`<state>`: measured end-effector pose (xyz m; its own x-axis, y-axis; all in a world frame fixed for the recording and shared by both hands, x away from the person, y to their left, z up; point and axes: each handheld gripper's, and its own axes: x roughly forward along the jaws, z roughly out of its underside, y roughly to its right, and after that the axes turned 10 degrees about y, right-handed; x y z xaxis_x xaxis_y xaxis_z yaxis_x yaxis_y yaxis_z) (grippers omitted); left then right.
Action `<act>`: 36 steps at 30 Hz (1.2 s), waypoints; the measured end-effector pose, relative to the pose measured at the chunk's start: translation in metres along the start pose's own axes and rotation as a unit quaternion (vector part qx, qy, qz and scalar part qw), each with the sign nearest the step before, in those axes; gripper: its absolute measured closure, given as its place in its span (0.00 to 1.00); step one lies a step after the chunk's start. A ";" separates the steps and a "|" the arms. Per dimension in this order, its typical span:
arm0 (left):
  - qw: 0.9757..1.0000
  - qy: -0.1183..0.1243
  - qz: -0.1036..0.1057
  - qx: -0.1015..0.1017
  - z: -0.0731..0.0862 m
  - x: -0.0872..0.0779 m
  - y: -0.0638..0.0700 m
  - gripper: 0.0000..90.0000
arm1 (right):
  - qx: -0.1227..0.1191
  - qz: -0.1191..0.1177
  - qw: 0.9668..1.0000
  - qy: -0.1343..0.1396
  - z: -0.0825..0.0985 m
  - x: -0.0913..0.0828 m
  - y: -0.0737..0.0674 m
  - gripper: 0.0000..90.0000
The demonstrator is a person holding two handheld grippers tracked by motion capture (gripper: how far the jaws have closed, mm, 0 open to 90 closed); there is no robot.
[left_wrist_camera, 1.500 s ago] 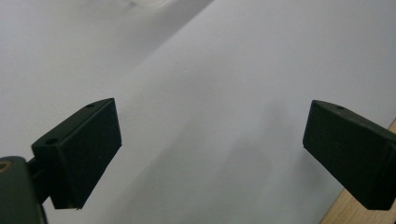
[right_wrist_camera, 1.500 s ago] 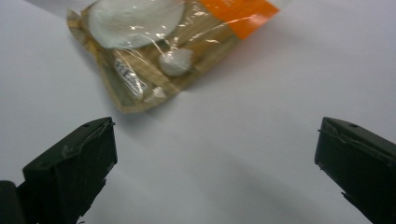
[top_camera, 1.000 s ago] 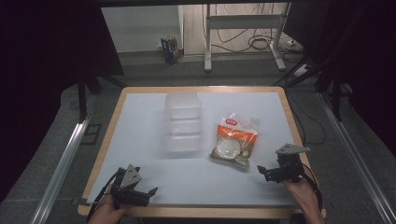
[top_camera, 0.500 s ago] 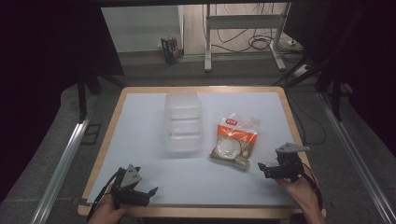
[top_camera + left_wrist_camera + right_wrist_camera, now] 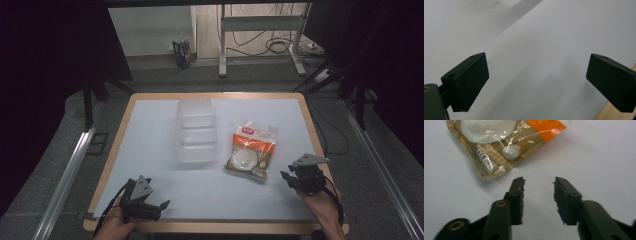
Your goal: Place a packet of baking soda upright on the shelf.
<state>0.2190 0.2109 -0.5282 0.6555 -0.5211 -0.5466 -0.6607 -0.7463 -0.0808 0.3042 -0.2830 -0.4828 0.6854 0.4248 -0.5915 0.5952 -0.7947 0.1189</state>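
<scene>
A clear plastic bag of food [image 5: 250, 150] with an orange label lies flat on the white table, right of centre; in the right gripper view the bag [image 5: 499, 142] lies just beyond the jaws. My right gripper [image 5: 286, 176] is open a short way from its near right corner, with nothing between its fingers [image 5: 517, 195]. A clear plastic lidded container [image 5: 196, 131] stands at the table's centre. My left gripper [image 5: 162, 205] rests open at the front left of the table, its jaws wide apart over bare white surface [image 5: 536, 75].
The table [image 5: 150, 140] has a wooden rim [image 5: 210, 95] all round. Beyond the far edge are a metal stand's legs [image 5: 260, 45], cables and a small box of items [image 5: 181, 52] on the floor. A metal rail [image 5: 65, 175] runs along the left.
</scene>
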 end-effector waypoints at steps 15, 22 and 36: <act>1.000 0.000 0.000 -0.003 0.000 0.000 0.000 0.05 | 0.014 -0.036 0.999 -0.004 -0.004 0.010 -0.002 0.98; 1.000 0.000 -0.001 -0.004 0.000 0.000 0.000 0.05 | 0.015 -0.054 0.998 0.000 -0.005 0.022 -0.006 0.98; 1.000 -0.005 -0.002 -0.004 0.000 0.001 -0.001 0.05 | 0.012 -0.087 0.996 -0.015 -0.007 0.054 -0.008 0.98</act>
<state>0.2204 0.2106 -0.5285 0.6542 -0.5141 -0.5547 -0.6555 -0.7513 -0.0768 0.3389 -0.2507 -0.5101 0.5596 0.5434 -0.6257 0.6932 -0.7208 -0.0061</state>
